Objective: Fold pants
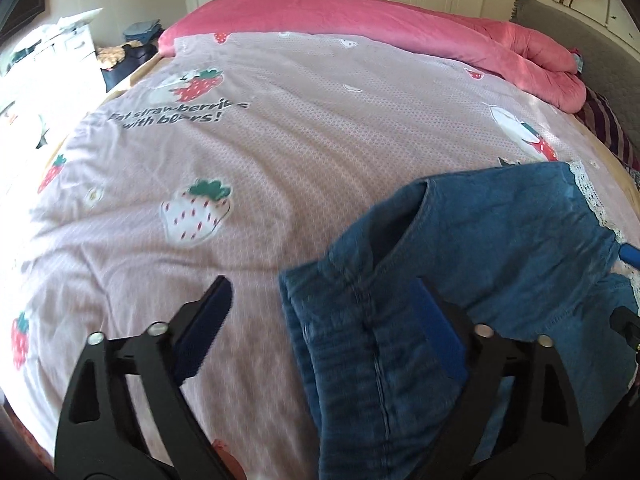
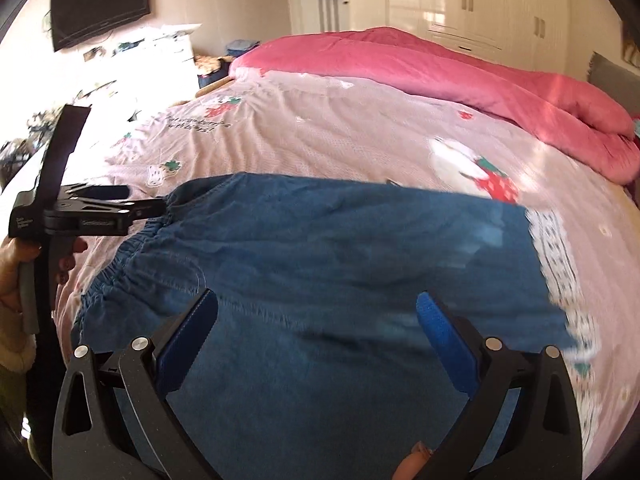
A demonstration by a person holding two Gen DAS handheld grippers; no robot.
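Blue denim pants (image 2: pixel 340 248) with a white lace hem (image 2: pixel 556 248) lie on the pink strawberry bedspread (image 1: pixel 280 168). In the left wrist view the pants (image 1: pixel 460 260) lie at the lower right, elastic waistband end near the camera. My left gripper (image 1: pixel 320 320) is open, its right finger over the waistband, its left finger over the bedspread. In the right wrist view the left gripper (image 2: pixel 160 206) shows at the left, at the waistband corner. My right gripper (image 2: pixel 316 320) is open and empty, hovering over the middle of the pants.
A rolled pink quilt (image 1: pixel 400 28) lies along the far side of the bed. A grey headboard (image 1: pixel 592 40) is at the right. White wardrobes (image 2: pixel 480 0) stand behind, and a wall TV (image 2: pixel 100 4) and cluttered white dresser (image 2: pixel 160 52) at the left.
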